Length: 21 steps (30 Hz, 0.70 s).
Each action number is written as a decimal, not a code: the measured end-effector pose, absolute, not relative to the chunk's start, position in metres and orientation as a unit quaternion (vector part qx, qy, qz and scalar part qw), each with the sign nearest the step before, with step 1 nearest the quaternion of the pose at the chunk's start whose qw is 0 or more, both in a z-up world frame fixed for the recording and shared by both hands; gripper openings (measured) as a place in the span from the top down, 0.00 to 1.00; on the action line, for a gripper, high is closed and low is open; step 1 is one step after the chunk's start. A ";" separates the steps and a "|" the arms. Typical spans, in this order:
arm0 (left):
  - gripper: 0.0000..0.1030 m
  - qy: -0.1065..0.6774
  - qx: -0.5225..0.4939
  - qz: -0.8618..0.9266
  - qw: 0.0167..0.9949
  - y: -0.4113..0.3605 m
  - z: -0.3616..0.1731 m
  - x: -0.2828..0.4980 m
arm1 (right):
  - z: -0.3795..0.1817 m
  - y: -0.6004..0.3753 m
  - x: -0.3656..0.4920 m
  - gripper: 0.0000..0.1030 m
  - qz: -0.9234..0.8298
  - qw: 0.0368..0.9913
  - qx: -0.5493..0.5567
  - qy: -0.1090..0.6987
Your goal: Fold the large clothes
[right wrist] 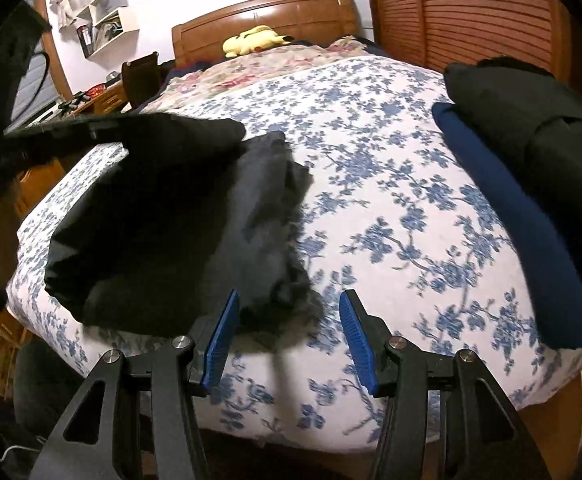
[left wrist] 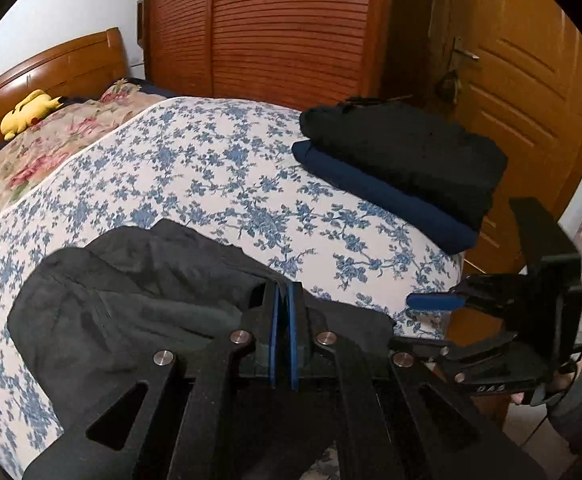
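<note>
At near edge of bed | black garment bunched, left gripper clamped on hem | right gripper wide open, empty | I judge mid-fold; next grab free corner.

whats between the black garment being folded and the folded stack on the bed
Only bare floral bedspread lies between the black garment and the folded stack, clearest in the right wrist view.

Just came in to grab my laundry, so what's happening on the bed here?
A person is folding clothes with a handheld gripper in each hand. The left gripper is shut on a rumpled black garment at the bed's near edge. The right gripper is open, beside that garment, holding nothing. A folded black garment already sits on a folded navy one on the floral bedspread.
</note>
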<state>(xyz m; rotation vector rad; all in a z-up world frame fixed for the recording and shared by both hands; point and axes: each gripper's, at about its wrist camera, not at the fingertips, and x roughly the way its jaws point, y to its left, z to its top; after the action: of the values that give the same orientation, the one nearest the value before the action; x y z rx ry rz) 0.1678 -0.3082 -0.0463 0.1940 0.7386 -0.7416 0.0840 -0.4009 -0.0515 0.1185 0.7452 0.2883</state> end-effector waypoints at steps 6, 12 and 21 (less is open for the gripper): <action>0.90 0.357 0.065 -0.339 0.868 -0.289 -0.039 0.169 | -0.040 -0.399 0.086 0.48 0.136 0.922 0.053 0.360; 0.68 0.328 0.056 -0.335 0.881 -0.260 -0.019 0.158 | -0.019 -0.390 0.092 0.48 0.139 0.930 0.043 0.339; 0.65 0.319 0.060 -0.295 0.899 -0.189 -0.017 0.143 | 0.016 -0.349 0.105 0.48 0.161 0.938 0.019 0.305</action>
<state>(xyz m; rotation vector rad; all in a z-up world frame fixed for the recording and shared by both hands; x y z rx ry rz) 0.1430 -0.1892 -0.0173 0.1240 0.6602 -0.6115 0.1052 -0.3494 0.0157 0.0387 0.6235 0.3279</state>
